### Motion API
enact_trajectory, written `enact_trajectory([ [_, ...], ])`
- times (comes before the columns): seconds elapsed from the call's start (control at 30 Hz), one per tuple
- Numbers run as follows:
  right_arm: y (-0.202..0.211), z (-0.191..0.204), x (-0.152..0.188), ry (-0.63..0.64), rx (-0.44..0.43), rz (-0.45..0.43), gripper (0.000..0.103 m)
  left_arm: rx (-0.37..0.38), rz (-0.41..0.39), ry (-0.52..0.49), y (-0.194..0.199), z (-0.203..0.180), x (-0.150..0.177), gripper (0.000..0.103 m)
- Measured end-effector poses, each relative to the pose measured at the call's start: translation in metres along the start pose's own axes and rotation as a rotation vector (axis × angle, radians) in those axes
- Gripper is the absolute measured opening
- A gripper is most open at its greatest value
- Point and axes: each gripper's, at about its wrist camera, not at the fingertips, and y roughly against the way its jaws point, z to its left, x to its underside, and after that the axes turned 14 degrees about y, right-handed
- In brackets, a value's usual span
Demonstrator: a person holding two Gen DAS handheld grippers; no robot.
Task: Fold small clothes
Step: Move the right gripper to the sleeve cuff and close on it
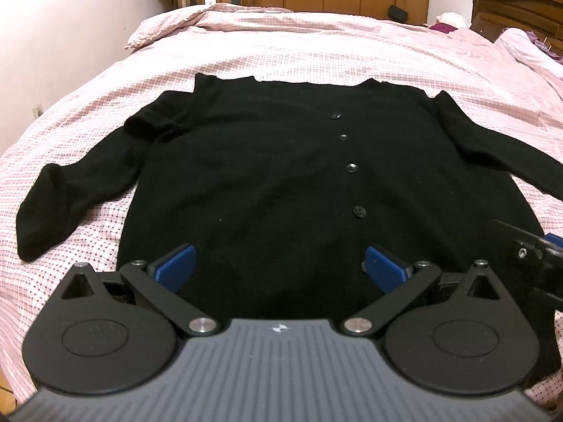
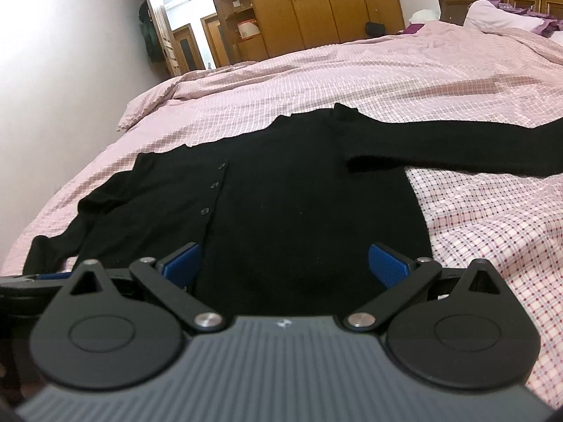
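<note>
1. One black cardigan [image 1: 267,161] lay flat and spread out on the pink checked bedspread [image 1: 316,45], both sleeves extended to the sides, front facing up.
2. Four dark buttons [image 1: 350,167] ran in a line down the cardigan front.
3. Left gripper [image 1: 280,263]: jaws spread wide, blue pads [image 1: 176,263] apart, holding nothing, positioned over the near edge of the cardigan.
4. Right gripper [image 2: 284,263]: jaws likewise spread wide, nothing between the blue pads [image 2: 388,263], over the same near edge, further to the right.
5. Wooden wardrobe [image 2: 316,7] stood beyond the far side of the bed.
6. Dark wooden headboard [image 1: 520,10] with a white pillow [image 1: 524,47] was at the right.
</note>
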Motion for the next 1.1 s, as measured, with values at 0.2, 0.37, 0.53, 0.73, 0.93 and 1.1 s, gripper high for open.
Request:
enact_trajectory([
  [0.2, 0.001, -0.007, -0.008, 0.011, 0.010, -0.026, 0.103, 0.005, 0.007, -0.017, -0.002, -0.001, -0.009, 0.103],
  [0.37, -0.002, -0.020, -0.014, -0.019, 0.011, -0.034, 0.103, 0.002, 0.024, -0.015, -0.008, -0.001, -0.021, 0.103],
  [0.53, -0.006, -0.039, -0.019, -0.059, 0.022, -0.033, 0.103, 0.010, 0.056, 0.015, -0.020, 0.001, -0.035, 0.103],
  [0.73, -0.009, -0.078, -0.033, -0.092, 0.089, -0.052, 0.103, -0.006, 0.041, 0.007, -0.031, -0.004, -0.054, 0.103],
  [0.93, -0.009, -0.132, -0.044, -0.113, 0.207, -0.054, 0.103, -0.020, 0.057, 0.004, -0.049, -0.013, -0.065, 0.103],
  [1.1, -0.013, -0.187, -0.040, -0.182, 0.304, -0.038, 0.103, -0.033, 0.086, -0.012, -0.068, -0.025, -0.068, 0.103],
])
